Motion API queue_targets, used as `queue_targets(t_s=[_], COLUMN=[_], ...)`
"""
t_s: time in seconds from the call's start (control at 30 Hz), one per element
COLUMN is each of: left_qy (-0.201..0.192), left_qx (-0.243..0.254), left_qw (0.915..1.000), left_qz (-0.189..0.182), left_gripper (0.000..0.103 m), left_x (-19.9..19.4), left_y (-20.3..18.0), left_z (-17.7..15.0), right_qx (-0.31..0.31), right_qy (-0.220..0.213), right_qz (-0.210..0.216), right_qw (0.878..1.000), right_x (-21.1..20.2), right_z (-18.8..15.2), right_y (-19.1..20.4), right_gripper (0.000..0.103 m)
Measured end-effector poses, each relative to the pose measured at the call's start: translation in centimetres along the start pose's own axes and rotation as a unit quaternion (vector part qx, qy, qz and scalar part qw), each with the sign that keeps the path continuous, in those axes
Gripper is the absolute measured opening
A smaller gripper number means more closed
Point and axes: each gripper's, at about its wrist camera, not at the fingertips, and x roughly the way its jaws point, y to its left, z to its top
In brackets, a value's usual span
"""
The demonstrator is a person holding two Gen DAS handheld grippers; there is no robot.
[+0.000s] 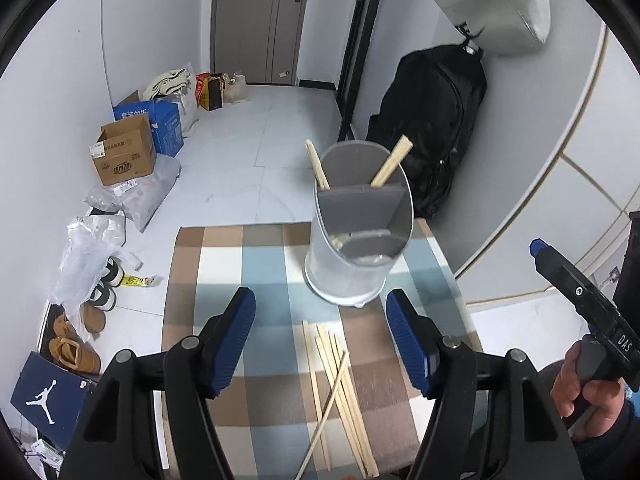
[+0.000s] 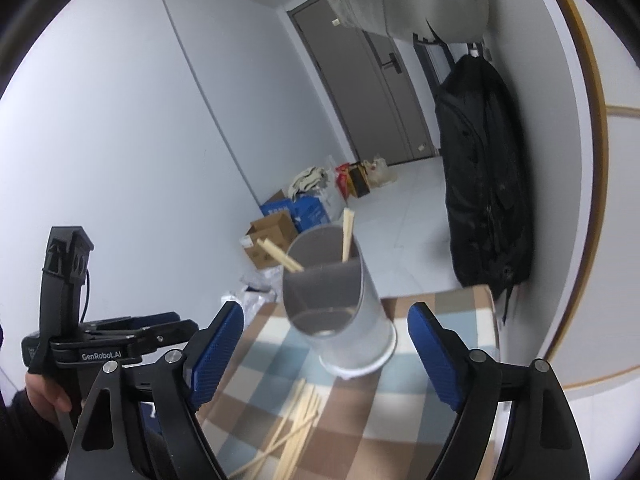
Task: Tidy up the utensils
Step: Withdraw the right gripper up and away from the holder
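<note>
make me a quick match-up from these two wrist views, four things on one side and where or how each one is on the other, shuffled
Things:
1. loose chopsticks
2. metal utensil holder
3. two chopsticks
4. left gripper

Places or states:
A. standing upright on the checked cloth
B. leaning in the holder's far compartment
C. lying in a pile on the cloth, in front of the holder
D. open, nothing between its pads

Pairs: 1-C, 2-A, 3-B, 4-D

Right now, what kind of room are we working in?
Probably a home entryway: a door at the far end, shoes and cardboard boxes along the wall, a backpack hanging up.
</note>
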Motion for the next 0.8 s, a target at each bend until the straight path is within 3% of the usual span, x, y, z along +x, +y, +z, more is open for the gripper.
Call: queue_targets(t_s=[0.33, 0.47, 0.6, 0.8], left_qy=[-0.009, -0.020, -0.011, 0.001], left_qx=[0.024, 0.020, 0.026, 0.045], left_qw=[0.9987, 0.9984, 0.9982, 0.9972], left_qz=[0.044, 0.048, 0.053, 0.060], left_gripper=[0.064, 0.077, 0.078, 0.078], left_x=[0.2, 0.3, 1.1, 2.5], left_y=[-1.8, -2.1, -2.4, -3.0], left_z=[-3.2, -4.0, -4.6, -5.3], right_qx=[-0.001, 0.022, 0.025, 0.040], right_qy=[0.005, 0.009, 0.012, 0.028], right_qz=[0.007, 0.008, 0.001, -0.011], right_qw=[1.000, 1.000, 1.000, 0.999], right_x=[-0.9, -1.2, -1.5, -0.9], right_z=[-2.1, -2.6, -3.0, -3.4], right_y=[0.3, -0.1, -0.1, -0.9], right_gripper=[0.093, 0.093, 0.099, 0.099])
